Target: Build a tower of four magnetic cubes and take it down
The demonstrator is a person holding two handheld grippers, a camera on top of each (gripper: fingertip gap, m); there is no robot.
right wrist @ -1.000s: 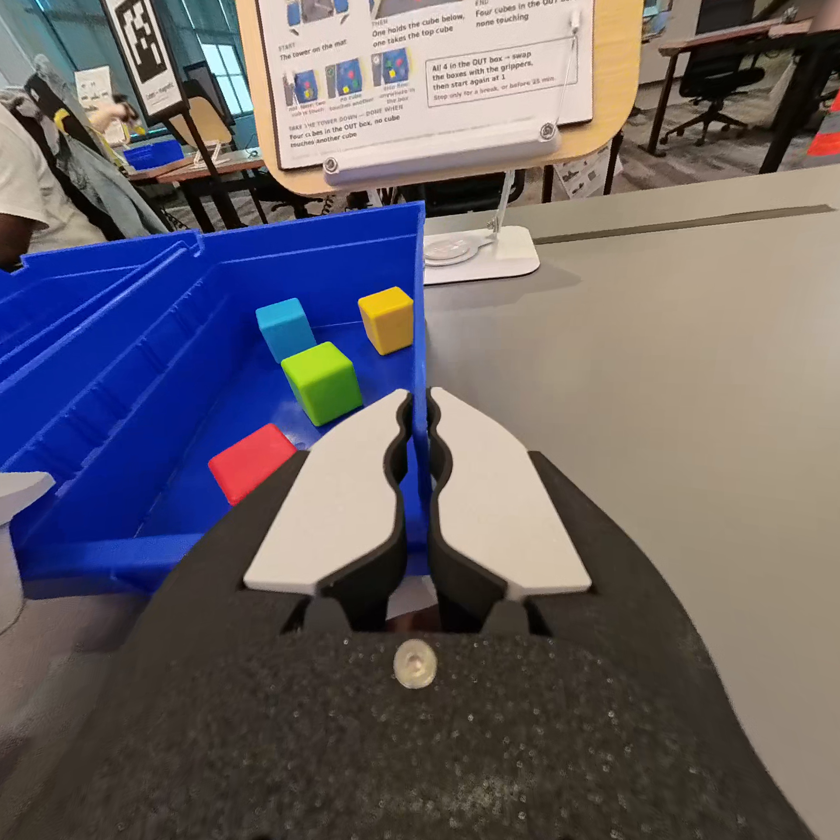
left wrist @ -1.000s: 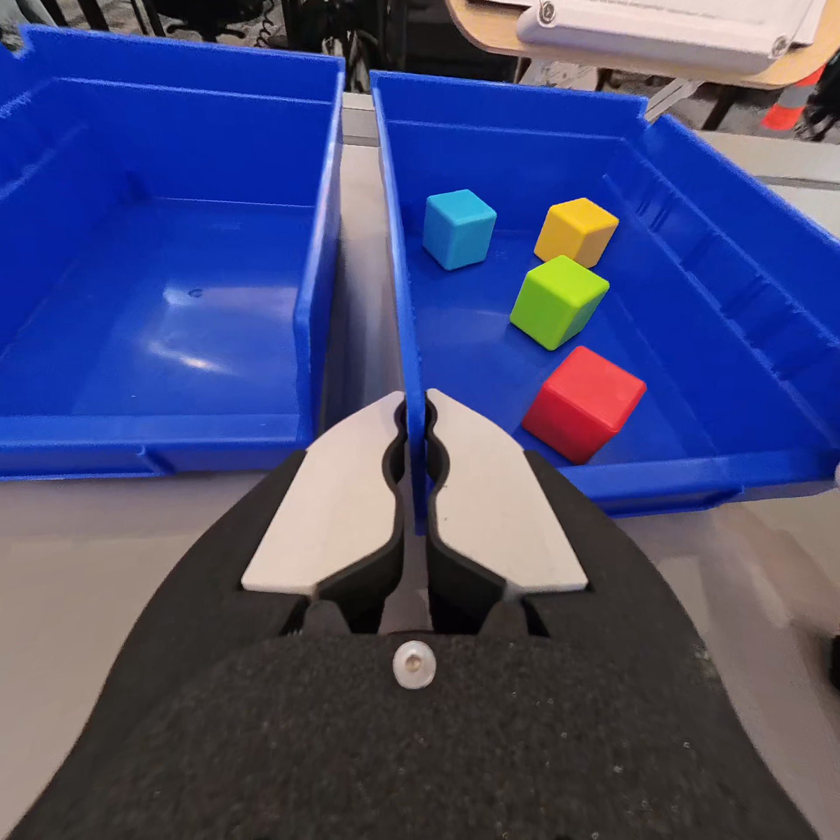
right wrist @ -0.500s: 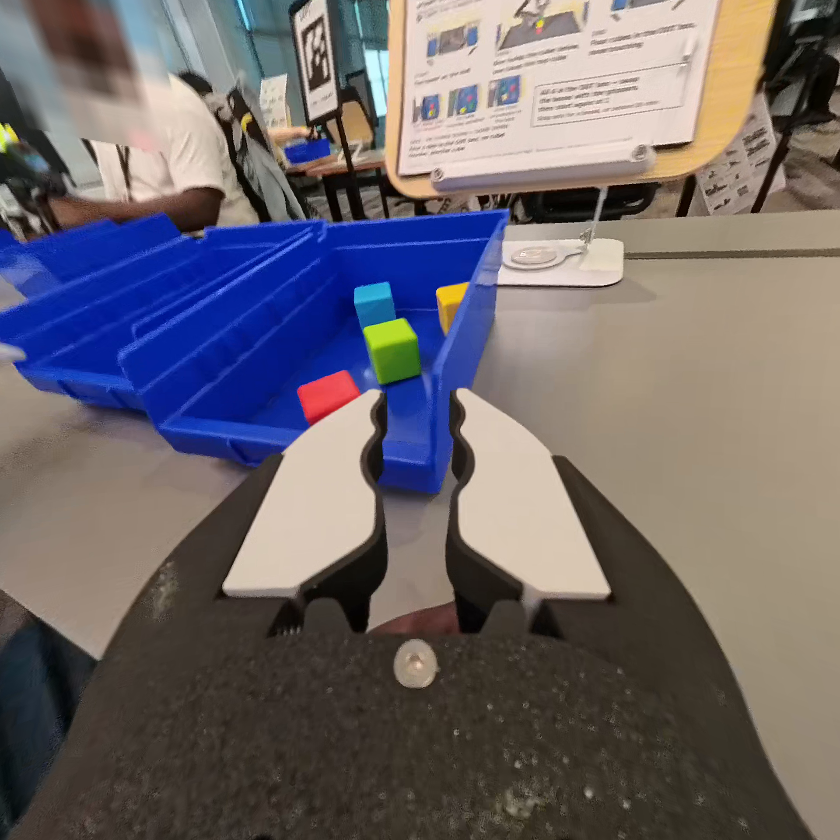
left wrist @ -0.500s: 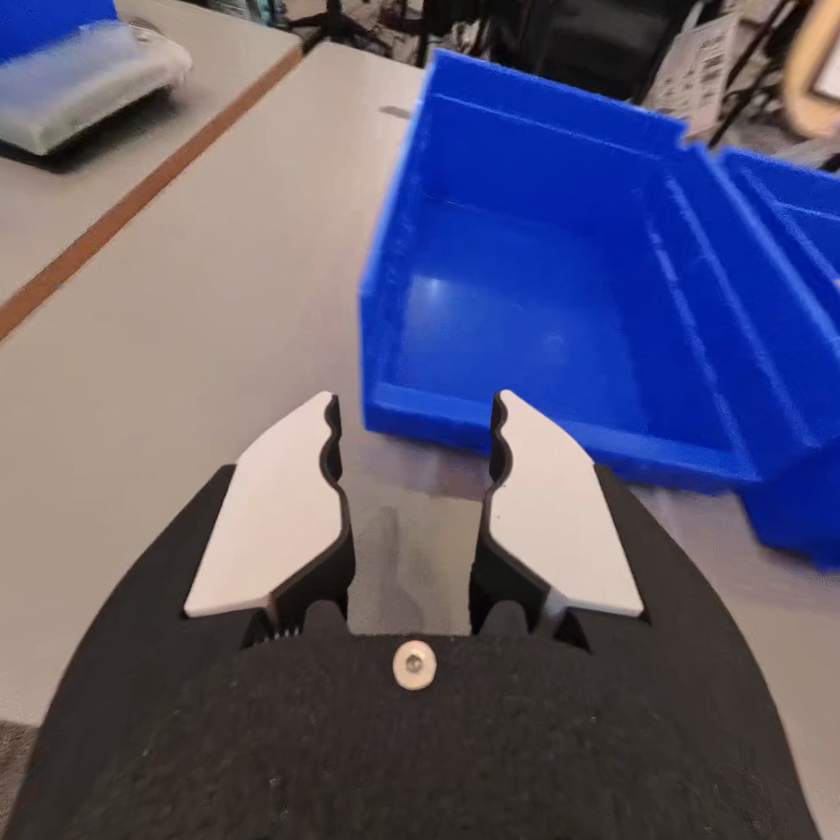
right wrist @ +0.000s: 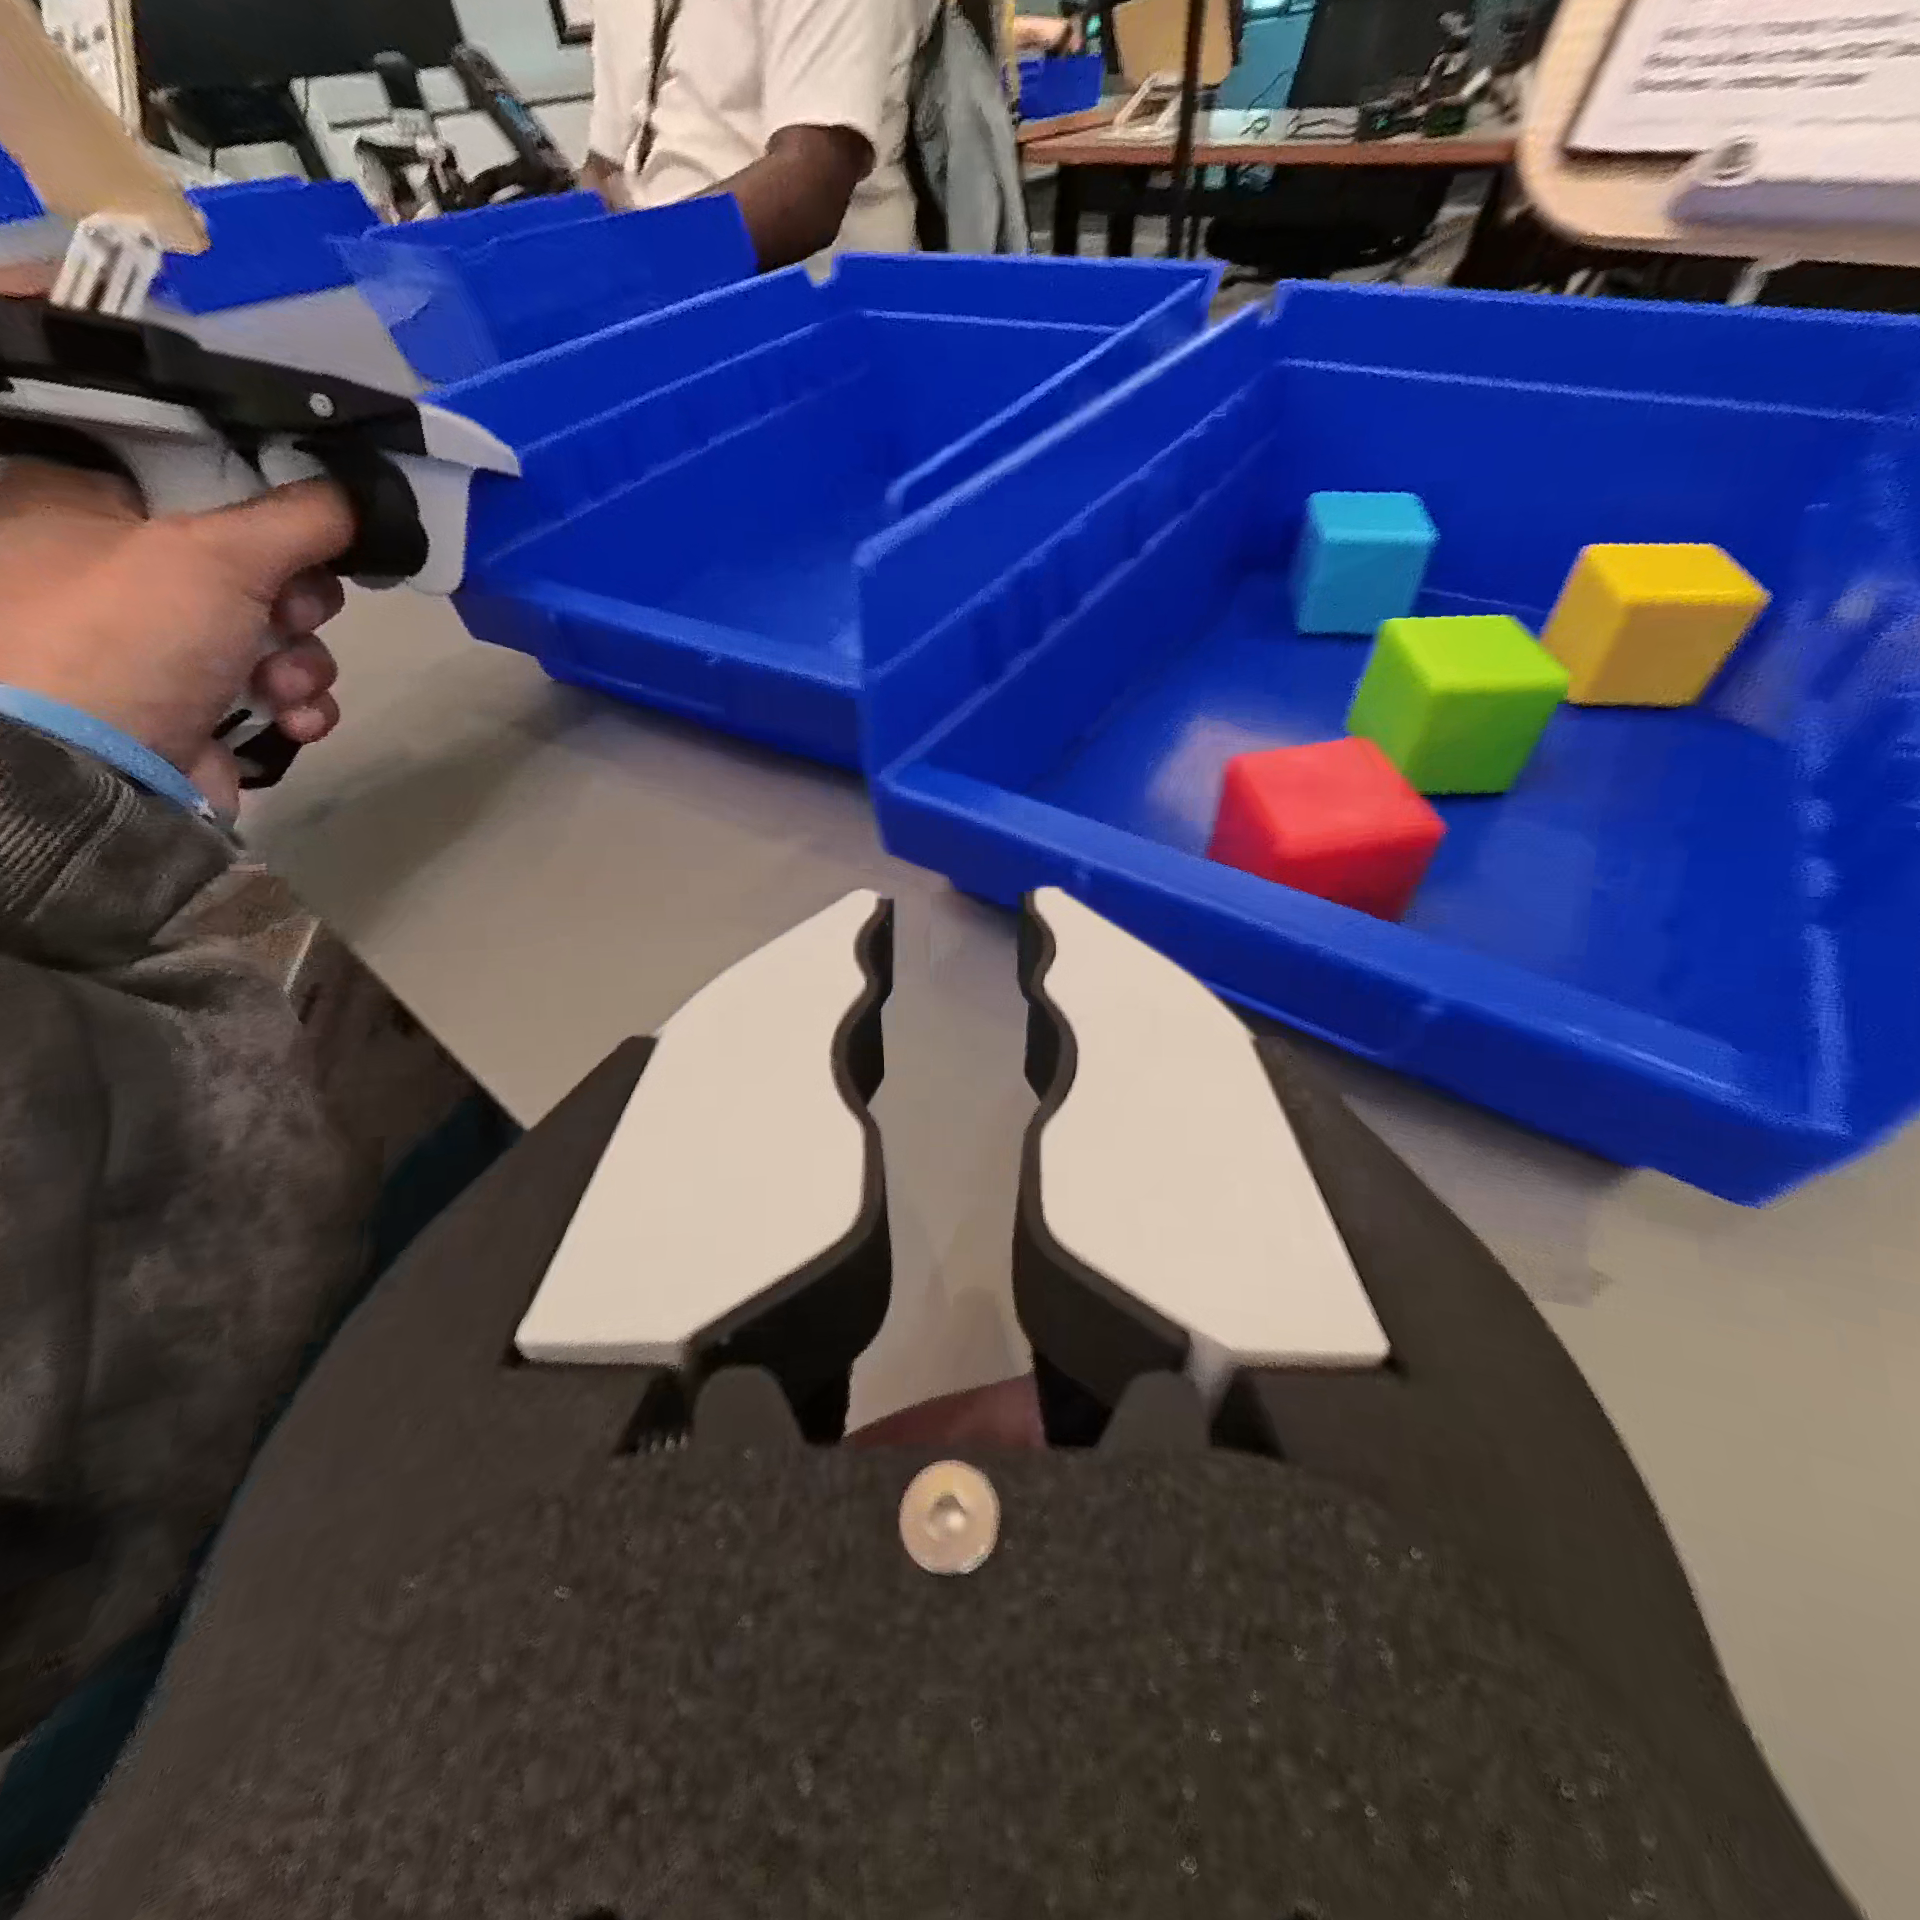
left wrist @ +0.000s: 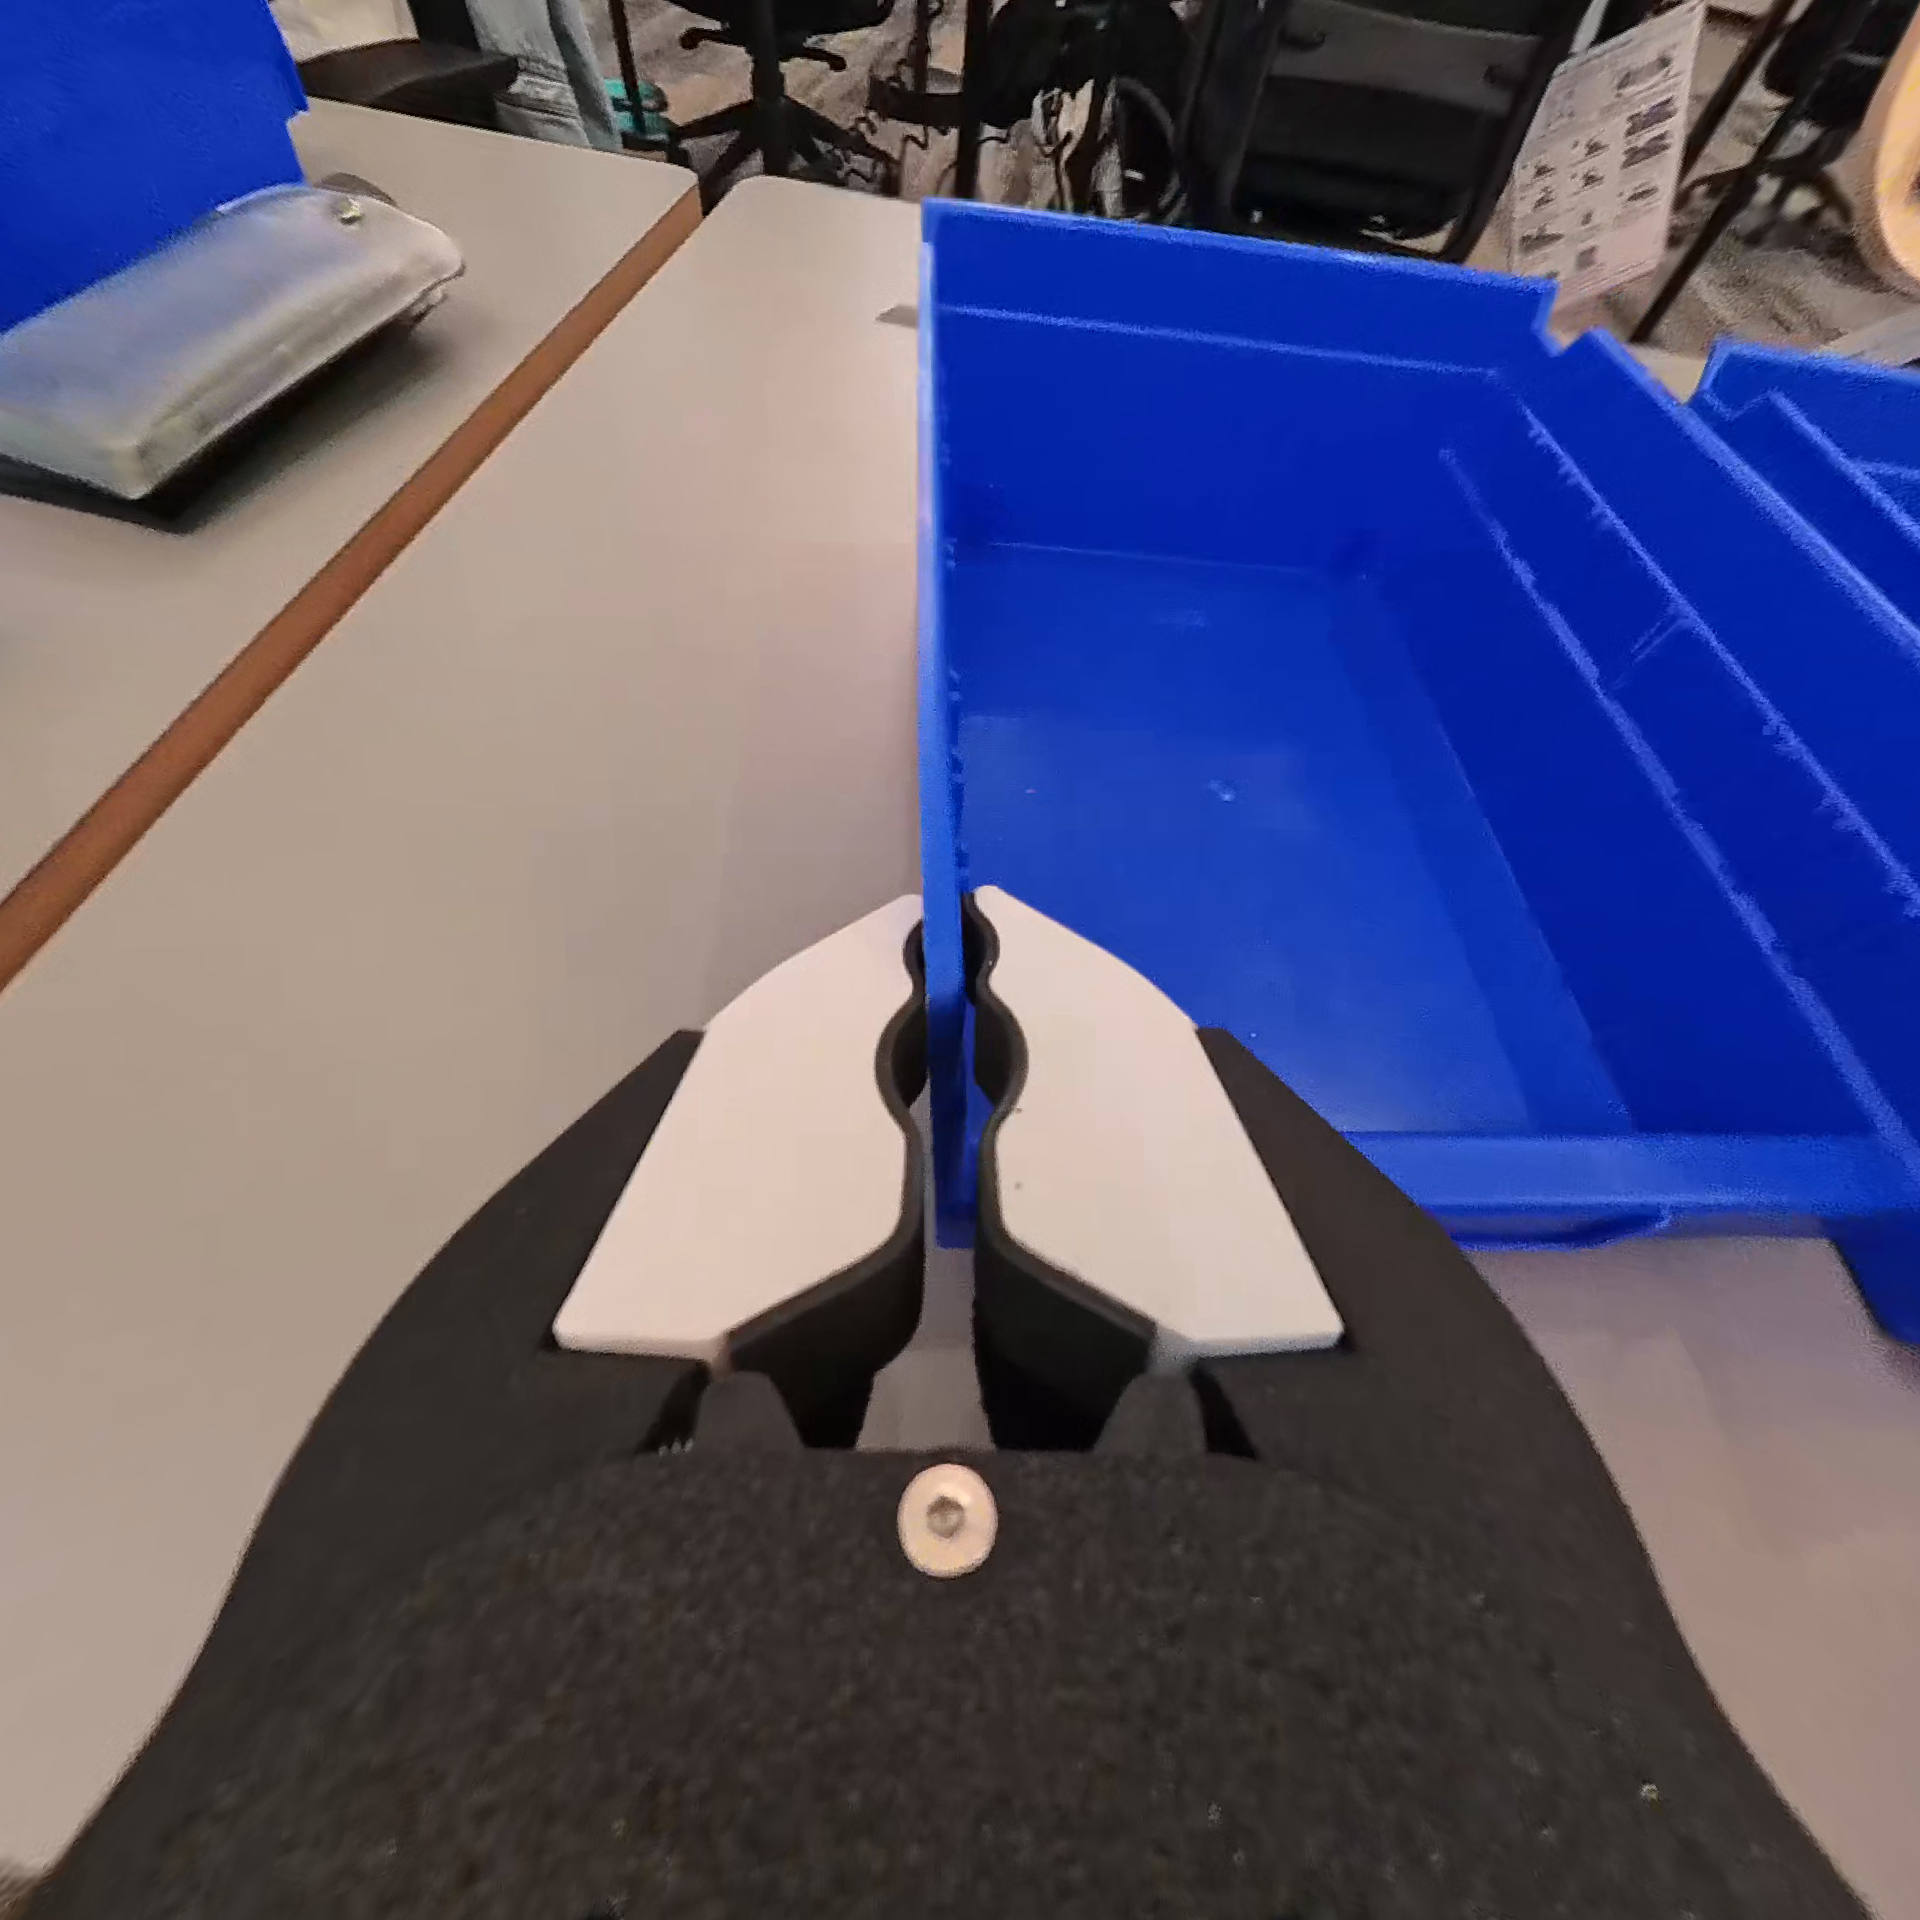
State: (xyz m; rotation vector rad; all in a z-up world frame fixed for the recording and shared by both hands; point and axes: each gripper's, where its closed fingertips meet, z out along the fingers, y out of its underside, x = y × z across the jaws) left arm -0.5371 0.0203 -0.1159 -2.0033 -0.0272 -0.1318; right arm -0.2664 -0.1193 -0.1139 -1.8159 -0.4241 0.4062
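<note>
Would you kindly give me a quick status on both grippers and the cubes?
Left gripper shut on empty bin's left wall. Right gripper open, empty, over table. Four cubes loose in right bin, red cube nearest. Nothing stacked.

A shared lab or office – rows of grey tables [left wrist: 499,727], blue bins [right wrist: 727,499], office chairs [left wrist: 790,62]

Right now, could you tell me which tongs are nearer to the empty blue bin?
Left. The left tongs are shut on the empty blue bin's side wall; the right tongs are open over the table, off it.
</note>
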